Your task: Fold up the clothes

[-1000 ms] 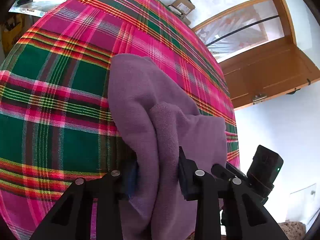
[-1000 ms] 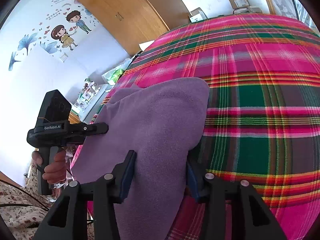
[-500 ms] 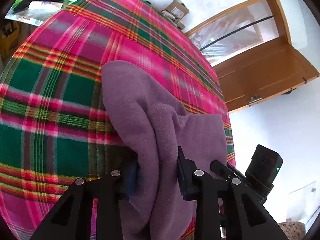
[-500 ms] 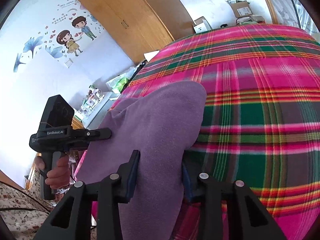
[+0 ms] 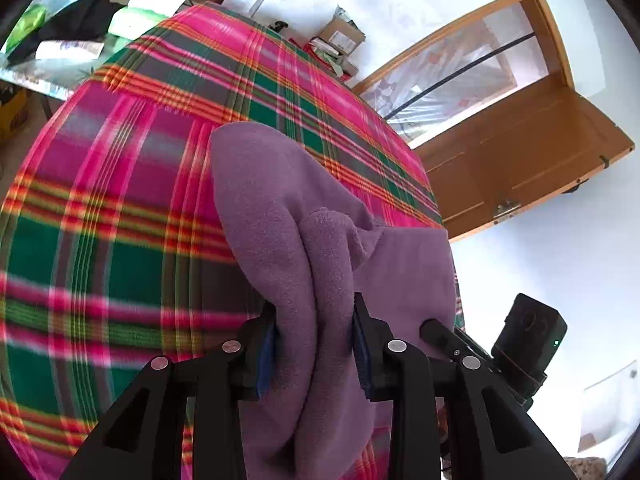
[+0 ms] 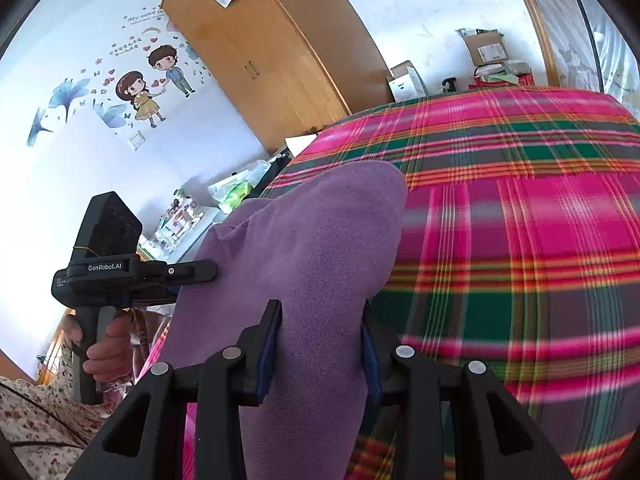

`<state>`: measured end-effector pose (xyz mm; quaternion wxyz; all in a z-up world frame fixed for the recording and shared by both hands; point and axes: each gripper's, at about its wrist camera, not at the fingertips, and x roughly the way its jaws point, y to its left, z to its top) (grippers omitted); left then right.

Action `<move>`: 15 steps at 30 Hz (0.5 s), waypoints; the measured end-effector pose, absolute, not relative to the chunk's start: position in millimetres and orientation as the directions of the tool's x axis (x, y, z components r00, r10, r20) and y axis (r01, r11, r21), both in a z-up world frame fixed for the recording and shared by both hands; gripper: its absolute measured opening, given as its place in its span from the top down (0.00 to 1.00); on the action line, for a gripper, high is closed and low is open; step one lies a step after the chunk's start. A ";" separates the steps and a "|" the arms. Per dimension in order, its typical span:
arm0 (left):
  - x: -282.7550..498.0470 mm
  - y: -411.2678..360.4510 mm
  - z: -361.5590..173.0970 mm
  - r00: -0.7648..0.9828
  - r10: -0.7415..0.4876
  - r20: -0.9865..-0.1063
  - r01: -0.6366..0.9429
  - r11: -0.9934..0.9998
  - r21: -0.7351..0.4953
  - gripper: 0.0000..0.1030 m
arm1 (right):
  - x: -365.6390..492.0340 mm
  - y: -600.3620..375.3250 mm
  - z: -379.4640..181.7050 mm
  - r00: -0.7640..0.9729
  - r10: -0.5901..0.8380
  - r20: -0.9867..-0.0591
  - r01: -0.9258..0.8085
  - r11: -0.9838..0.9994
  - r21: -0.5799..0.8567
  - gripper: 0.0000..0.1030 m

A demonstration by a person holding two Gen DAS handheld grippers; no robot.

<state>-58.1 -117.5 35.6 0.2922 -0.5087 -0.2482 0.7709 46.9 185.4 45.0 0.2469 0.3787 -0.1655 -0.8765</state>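
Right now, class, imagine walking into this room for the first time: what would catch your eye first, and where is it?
First, the purple fleece garment, lifted over the near side of the bed and pinched by the left gripper and right gripper. Next, the pink-and-green plaid blanket covering the bed beneath it. Then the cartoon couple sticker on the wall beside the wooden wardrobe.

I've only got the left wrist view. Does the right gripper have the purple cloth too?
Observer: Yes. The right gripper has the cloth pinched between its fingers.
Operator: Can you see who is holding the left gripper?
Observer: Only a hand, wrapped around the handle of the left gripper, left of the cloth.
Operator: What is behind that hand?
Observer: A cartoon-couple sticker, left of a wardrobe.
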 end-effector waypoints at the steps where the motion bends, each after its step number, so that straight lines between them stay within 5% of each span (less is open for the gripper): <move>1: -61.9 -116.8 36.3 -0.313 0.701 -0.641 -0.198 -0.708 -0.678 0.68 | 42.9 186.1 45.2 -0.592 -0.555 -0.584 0.306 -0.825 0.475 0.64; 15: -107.8 -111.9 40.3 -0.321 0.689 -0.650 -0.209 -0.721 -0.661 0.68 | -7.1 185.7 52.7 -0.626 -0.509 -0.591 0.307 -0.857 0.414 0.65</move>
